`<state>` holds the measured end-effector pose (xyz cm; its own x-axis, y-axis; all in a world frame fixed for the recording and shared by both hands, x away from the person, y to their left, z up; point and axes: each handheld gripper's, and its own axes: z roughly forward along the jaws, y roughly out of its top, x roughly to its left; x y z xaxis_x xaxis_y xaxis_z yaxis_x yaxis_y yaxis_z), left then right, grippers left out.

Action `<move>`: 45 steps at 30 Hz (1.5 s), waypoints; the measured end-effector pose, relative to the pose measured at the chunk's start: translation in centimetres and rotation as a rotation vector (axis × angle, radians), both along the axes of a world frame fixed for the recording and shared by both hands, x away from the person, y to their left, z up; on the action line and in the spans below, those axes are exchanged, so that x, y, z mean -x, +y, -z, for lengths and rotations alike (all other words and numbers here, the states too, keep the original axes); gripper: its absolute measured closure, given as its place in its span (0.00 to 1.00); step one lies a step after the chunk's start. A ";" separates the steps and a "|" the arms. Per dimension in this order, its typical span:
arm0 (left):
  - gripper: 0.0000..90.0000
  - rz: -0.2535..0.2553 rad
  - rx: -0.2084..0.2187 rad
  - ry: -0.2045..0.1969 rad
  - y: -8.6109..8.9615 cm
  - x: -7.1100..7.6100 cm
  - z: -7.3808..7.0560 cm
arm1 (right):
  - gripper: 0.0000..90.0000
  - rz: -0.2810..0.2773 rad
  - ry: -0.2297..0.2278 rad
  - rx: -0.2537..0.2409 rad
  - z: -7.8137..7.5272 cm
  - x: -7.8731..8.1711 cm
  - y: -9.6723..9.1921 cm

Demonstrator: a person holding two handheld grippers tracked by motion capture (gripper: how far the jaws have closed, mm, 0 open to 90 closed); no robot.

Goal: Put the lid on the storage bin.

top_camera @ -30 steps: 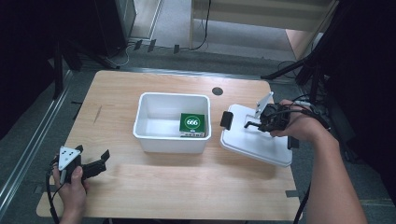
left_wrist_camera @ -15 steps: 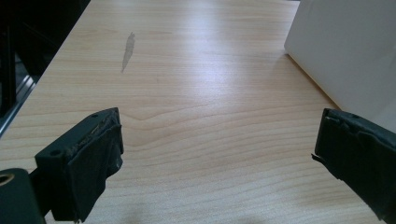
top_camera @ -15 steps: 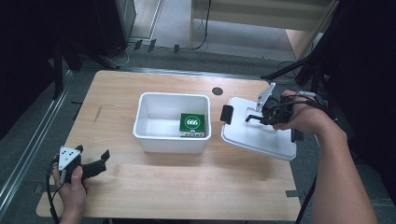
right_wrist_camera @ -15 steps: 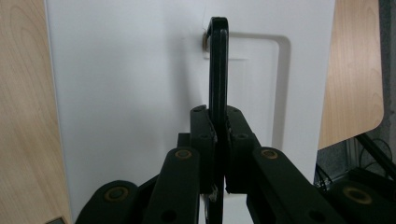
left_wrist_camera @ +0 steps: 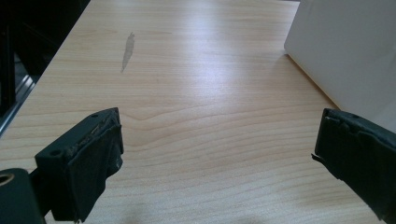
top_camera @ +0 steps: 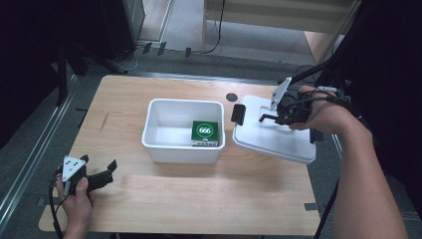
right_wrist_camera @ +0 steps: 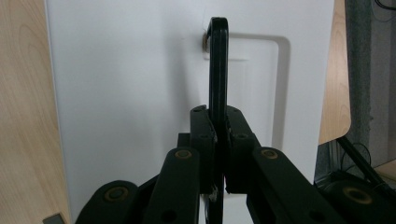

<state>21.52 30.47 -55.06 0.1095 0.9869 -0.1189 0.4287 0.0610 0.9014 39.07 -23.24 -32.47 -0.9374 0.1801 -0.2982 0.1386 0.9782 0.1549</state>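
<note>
High view: worktop point(top_camera: 164, 199), white bin point(top_camera: 183, 130) well left of the right claw point(top_camera: 268, 117), white lid point(top_camera: 276, 137) directly under it, tilted. Right claw clamped on the lid's black handle point(right_wrist_camera: 218, 70). Left claw point(top_camera: 107, 172) jaws wide apart, holding nothing, bin up-right of it.
</note>
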 end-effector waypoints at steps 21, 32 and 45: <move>0.02 0.000 0.005 -0.001 0.0 0.0 0.0 | 0.94 -0.068 0.007 -0.025 -1.3 -0.3 5.0; 0.02 0.003 0.005 -0.001 0.1 0.0 0.0 | 0.94 -0.111 0.002 -0.024 -1.7 -0.5 8.0; 0.02 0.004 0.001 0.005 0.0 0.0 0.0 | 0.94 -0.140 0.017 -0.021 -1.5 -0.7 11.1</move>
